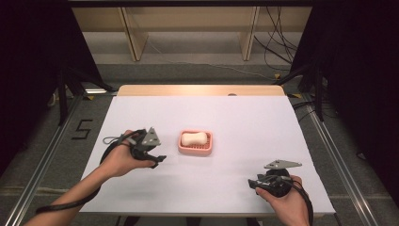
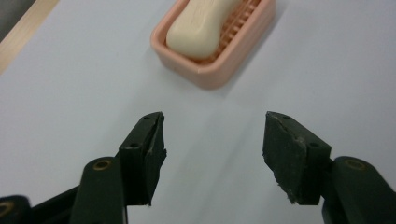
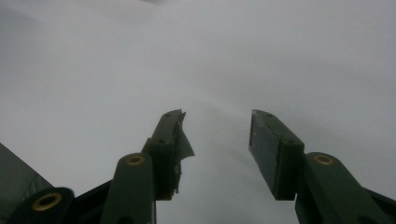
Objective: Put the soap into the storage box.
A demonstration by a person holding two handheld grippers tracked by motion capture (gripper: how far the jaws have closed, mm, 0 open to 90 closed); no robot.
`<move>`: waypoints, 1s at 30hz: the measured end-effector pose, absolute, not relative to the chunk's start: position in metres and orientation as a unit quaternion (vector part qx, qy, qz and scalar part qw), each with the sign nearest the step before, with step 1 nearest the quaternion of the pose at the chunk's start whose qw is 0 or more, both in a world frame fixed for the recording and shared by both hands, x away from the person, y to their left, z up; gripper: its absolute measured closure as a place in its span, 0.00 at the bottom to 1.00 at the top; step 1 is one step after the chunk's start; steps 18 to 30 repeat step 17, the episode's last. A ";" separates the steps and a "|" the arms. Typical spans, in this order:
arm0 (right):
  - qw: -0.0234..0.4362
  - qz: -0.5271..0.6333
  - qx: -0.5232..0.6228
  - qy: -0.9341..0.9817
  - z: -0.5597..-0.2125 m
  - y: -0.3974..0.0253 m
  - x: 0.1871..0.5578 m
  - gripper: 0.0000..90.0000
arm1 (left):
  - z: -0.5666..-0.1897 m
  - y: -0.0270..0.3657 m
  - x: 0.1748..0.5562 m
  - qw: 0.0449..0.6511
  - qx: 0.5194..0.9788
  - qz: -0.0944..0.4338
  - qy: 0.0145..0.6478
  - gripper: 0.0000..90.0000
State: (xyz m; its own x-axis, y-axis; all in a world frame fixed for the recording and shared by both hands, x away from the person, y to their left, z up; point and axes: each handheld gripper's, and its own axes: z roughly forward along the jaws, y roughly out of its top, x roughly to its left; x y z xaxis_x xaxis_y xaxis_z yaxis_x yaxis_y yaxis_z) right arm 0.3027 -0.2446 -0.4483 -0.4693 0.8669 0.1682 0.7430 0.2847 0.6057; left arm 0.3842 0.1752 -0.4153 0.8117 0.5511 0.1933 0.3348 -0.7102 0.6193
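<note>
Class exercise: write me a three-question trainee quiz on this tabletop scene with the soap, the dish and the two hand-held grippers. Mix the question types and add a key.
1. True or false: the soap bar lies inside the pink soap dish.
2. Which gripper is nearer the dish? A) left gripper B) right gripper
3. Fill in: in the left gripper view, the left gripper's jaws stand ____ with nothing between them.

Key: 1 true; 2 A; 3 open
</note>
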 end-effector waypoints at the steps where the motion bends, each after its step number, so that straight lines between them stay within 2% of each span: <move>1: 0.098 0.318 0.506 0.796 -0.448 -0.245 0.303 0.61 | -0.418 0.185 0.378 0.295 0.902 0.186 0.255 0.42; 4: 0.097 0.317 0.508 0.795 -0.448 -0.244 0.302 0.61 | -0.424 0.205 0.362 0.302 0.894 0.195 0.267 0.44; 5: 0.106 0.323 0.496 0.799 -0.449 -0.245 0.304 0.61 | -0.428 0.216 0.350 0.333 0.871 0.220 0.288 0.43; 6: 0.105 0.325 0.496 0.799 -0.450 -0.245 0.305 0.61 | -0.431 0.222 0.345 0.335 0.866 0.223 0.297 0.43; 13: 0.112 0.330 0.495 0.796 -0.450 -0.243 0.304 0.61 | -0.455 0.243 0.313 0.349 0.845 0.205 0.350 0.43; 14: 0.097 0.316 0.507 0.796 -0.447 -0.241 0.303 0.60 | -0.459 0.248 0.306 0.346 0.843 0.208 0.355 0.43; 30: 0.105 0.323 0.501 0.796 -0.449 -0.240 0.304 0.59 | -0.457 0.253 0.298 0.356 0.838 0.211 0.356 0.43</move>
